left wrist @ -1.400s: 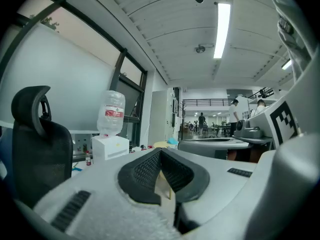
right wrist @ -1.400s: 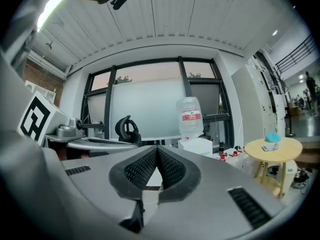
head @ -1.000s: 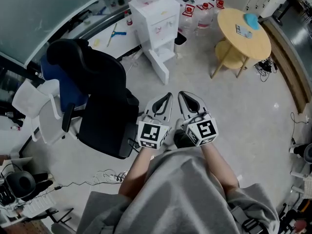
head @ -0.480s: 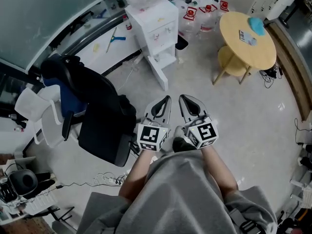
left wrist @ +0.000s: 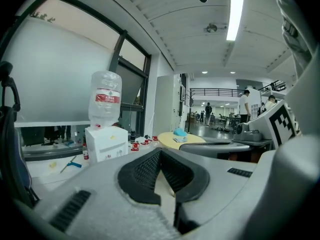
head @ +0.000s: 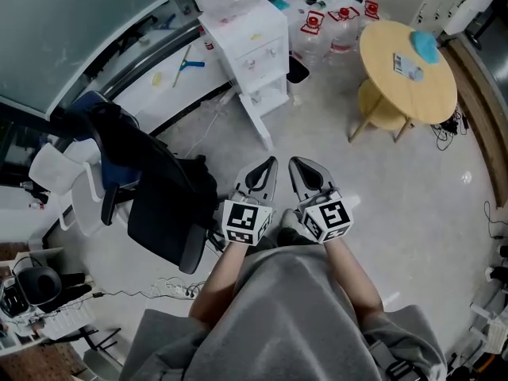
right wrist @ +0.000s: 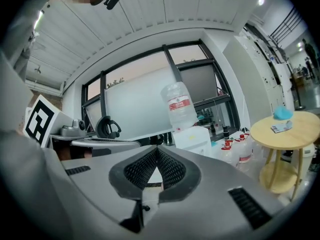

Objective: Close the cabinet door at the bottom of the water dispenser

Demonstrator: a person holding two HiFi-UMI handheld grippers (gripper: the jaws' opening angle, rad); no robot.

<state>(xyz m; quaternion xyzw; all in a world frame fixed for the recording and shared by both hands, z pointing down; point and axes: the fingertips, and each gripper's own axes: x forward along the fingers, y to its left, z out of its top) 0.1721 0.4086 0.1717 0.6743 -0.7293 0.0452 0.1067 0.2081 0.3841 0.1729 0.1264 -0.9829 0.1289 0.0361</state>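
Left gripper (head: 271,163) and right gripper (head: 293,163) stay shut and empty, side by side. You stand slightly nearer the water dispenser (head: 248,42) than a second ago. Its cabinet door (head: 259,124) is still swung open, ahead of both grippers.

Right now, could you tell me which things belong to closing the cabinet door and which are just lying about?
Job: water dispenser, open cabinet door, left hand-held gripper, right hand-held gripper.
Lying about: office chair, round table, spare bottles.
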